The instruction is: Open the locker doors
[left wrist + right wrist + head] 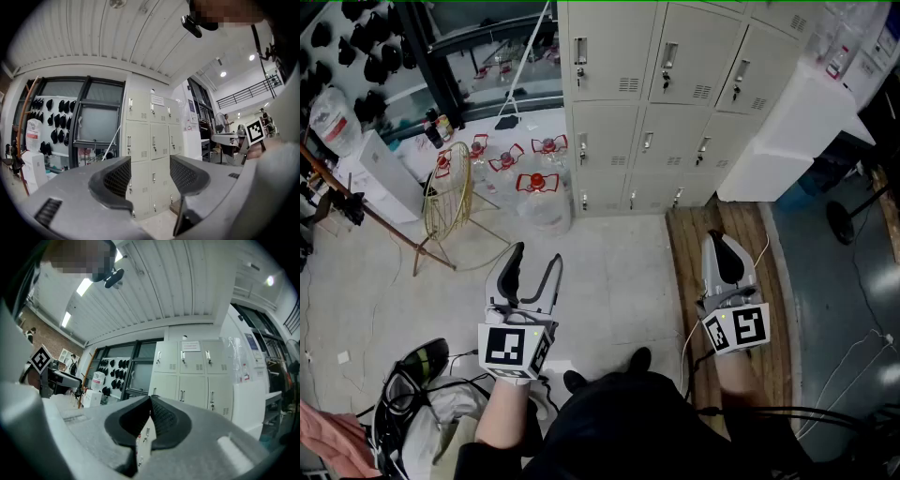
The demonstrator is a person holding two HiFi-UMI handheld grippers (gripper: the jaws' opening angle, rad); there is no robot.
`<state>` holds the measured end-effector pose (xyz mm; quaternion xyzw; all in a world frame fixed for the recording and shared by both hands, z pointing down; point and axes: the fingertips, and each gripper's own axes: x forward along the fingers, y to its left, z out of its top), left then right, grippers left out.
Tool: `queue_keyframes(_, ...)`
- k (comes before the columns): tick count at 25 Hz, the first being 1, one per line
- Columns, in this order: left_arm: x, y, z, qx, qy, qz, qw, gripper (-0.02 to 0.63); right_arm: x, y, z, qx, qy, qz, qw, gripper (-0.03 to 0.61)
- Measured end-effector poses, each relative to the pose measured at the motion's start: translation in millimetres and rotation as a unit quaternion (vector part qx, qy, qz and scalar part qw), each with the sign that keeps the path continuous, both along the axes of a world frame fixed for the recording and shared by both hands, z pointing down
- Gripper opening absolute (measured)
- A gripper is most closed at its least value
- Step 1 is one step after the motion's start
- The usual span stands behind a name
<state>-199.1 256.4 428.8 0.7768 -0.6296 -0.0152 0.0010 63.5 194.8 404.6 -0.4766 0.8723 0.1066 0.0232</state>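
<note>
A bank of beige lockers (656, 94) stands ahead, three columns wide, every door shut, each with a small metal handle. The lockers (150, 154) fill the middle of the left gripper view, and the lockers (197, 376) show above the jaws in the right gripper view. My left gripper (534, 267) is held well short of them over the pale floor, jaws apart with nothing between them. My right gripper (728, 251) hovers over the wooden strip, jaws pressed together and empty. Both point toward the lockers from a distance.
A white cabinet (797, 131) stands right of the lockers. Large water bottles (539, 192) and a gold wire stand (450, 202) sit on the floor at the left. A wooden floor strip (722, 234) runs from the lockers. Bags lie at the lower left.
</note>
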Motion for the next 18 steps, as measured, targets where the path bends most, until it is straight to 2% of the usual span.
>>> queue_keyframes(8,60,-47,2,-0.018,-0.02,-0.007,0.9996,0.255,65,-43,10,-0.012,-0.019,-0.005,1.0,0.003)
queue_keyframes(11,83,-68,-6,-0.015,-0.038,-0.011,0.9991,0.255,104,-59,4,-0.006,-0.04,0.005,0.999,0.008)
queue_keyframes(15,109,-89,-30,0.016,-0.051,-0.038,0.9978,0.255,165,-85,-8,0.005,-0.061,0.028,0.998,0.143)
queue_keyframes(18,129,-98,-51,0.039,-0.042,-0.044,0.9974,0.256,199,-98,-20,0.018,-0.063,0.037,0.997,0.144)
